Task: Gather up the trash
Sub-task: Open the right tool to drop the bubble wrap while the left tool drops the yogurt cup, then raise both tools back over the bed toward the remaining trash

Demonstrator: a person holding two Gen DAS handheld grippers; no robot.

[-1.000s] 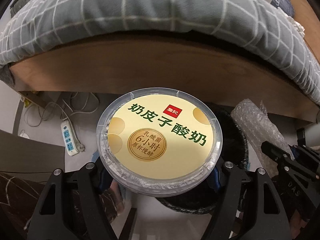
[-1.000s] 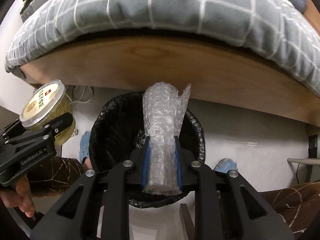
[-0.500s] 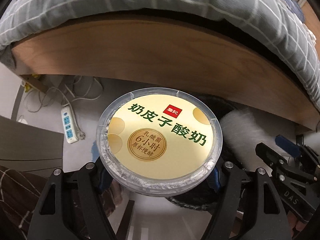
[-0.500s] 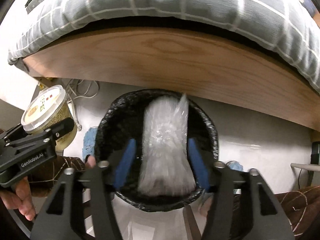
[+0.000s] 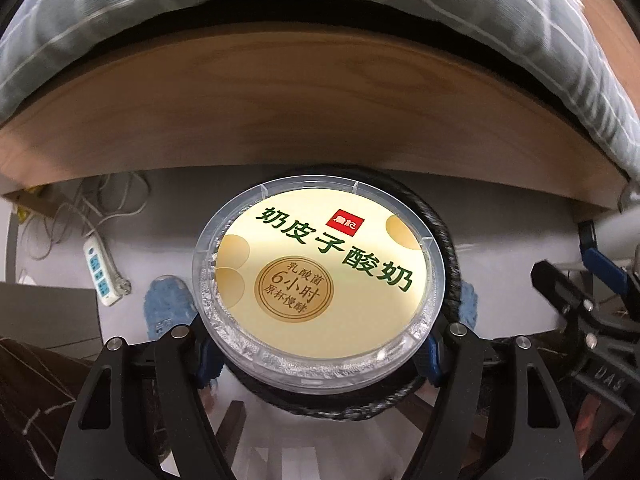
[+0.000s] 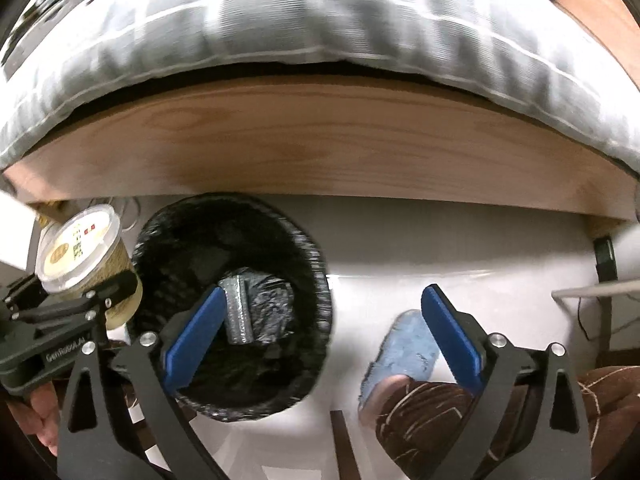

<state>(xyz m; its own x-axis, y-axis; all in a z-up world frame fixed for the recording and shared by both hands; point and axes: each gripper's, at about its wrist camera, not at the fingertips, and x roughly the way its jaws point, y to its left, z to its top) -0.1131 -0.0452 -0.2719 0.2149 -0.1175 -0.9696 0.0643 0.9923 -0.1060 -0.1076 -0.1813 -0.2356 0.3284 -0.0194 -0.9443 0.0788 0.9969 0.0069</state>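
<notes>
My left gripper (image 5: 318, 354) is shut on a round yogurt tub (image 5: 320, 276) with a cream label and green characters, held over the black-lined trash bin (image 5: 448, 256), whose rim shows around the tub. In the right wrist view the same tub (image 6: 80, 252) sits in the left gripper (image 6: 68, 312) at the bin's left edge. My right gripper (image 6: 324, 336) has its jaws opening wide with nothing between the blue pads (image 6: 196, 336). The bubble wrap roll (image 6: 238, 310) lies at the bottom of the bin (image 6: 320, 280).
A wooden bed frame (image 6: 320, 144) with a grey checked quilt (image 6: 280, 20) overhangs the bin. A white power strip (image 5: 102, 272) and cables lie on the floor at left. The person's blue slippers (image 6: 404, 352) and brown trouser legs (image 6: 432, 420) stand beside the bin.
The right gripper opened and the bubble wrap dropped into the bin; that gripper then shifted right. The left gripper carried the yogurt tub rightward over the bin.
</notes>
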